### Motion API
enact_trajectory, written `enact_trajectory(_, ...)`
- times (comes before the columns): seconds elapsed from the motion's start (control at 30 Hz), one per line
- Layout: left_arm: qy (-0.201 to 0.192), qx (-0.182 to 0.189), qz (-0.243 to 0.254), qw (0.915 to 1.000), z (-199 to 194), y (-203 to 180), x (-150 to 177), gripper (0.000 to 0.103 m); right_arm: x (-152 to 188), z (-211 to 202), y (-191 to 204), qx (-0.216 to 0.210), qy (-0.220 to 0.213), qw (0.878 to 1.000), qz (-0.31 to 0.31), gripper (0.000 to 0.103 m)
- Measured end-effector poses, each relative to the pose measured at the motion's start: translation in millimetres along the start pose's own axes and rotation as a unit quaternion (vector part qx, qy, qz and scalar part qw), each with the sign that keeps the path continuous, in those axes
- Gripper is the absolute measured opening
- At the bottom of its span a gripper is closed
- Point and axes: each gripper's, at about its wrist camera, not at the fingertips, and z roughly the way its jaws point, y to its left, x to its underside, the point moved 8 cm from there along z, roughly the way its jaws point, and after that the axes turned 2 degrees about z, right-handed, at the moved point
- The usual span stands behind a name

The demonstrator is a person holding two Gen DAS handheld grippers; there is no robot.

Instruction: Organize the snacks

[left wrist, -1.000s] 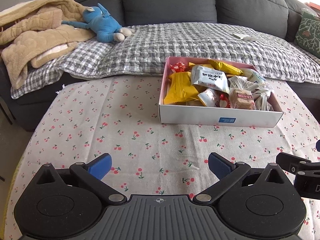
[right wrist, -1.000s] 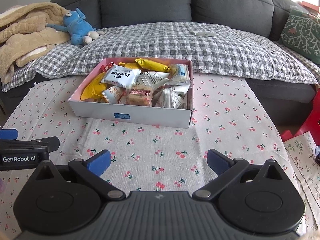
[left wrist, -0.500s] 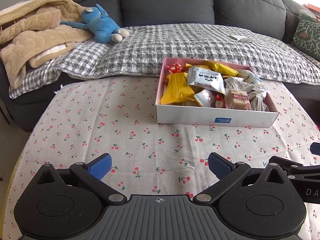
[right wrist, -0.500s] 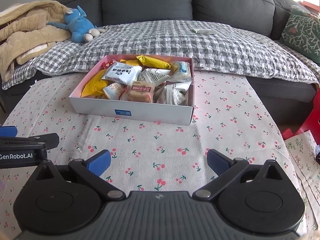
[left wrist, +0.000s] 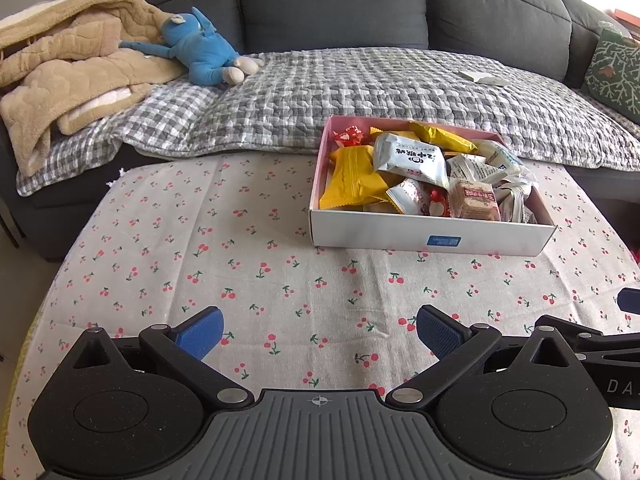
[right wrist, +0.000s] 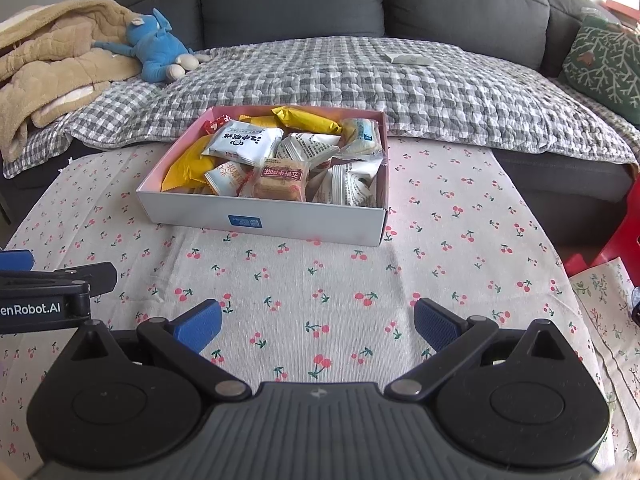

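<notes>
A white box with a pink inside [left wrist: 432,236] [right wrist: 280,218] stands on the cherry-print tablecloth [left wrist: 240,272] [right wrist: 460,248] and holds several wrapped snacks: yellow packets [left wrist: 352,180], white packets [right wrist: 244,142] and a brown biscuit pack [right wrist: 282,178]. My left gripper [left wrist: 318,330] hovers open over bare cloth, well short of the box, nothing between its blue pads [left wrist: 200,330]. My right gripper [right wrist: 316,322] is likewise open and empty, nearer the table's front than the box. Each gripper shows at the edge of the other's view.
A dark grey sofa [left wrist: 332,4] with a checked cover [left wrist: 360,92] runs behind the table. On it lie a blue plush toy [left wrist: 200,52], a tan blanket [left wrist: 60,64], a green patterned cushion [right wrist: 604,60] and a small white packet [right wrist: 408,58]. A red object [right wrist: 624,232] stands right of the table.
Both grippers have drawn back slightly from the box, which now sits a little farther up in each view. Both stay open and empty.
</notes>
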Motion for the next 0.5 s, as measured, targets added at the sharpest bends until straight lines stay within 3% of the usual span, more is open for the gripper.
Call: enact_trajectory(0.5,0.0,0.001,0.0,1.0,0.2,-1.6,0.8,0.103,-0.1,0.3,0.2,0.0,0.0,1.0,-0.001,0.102)
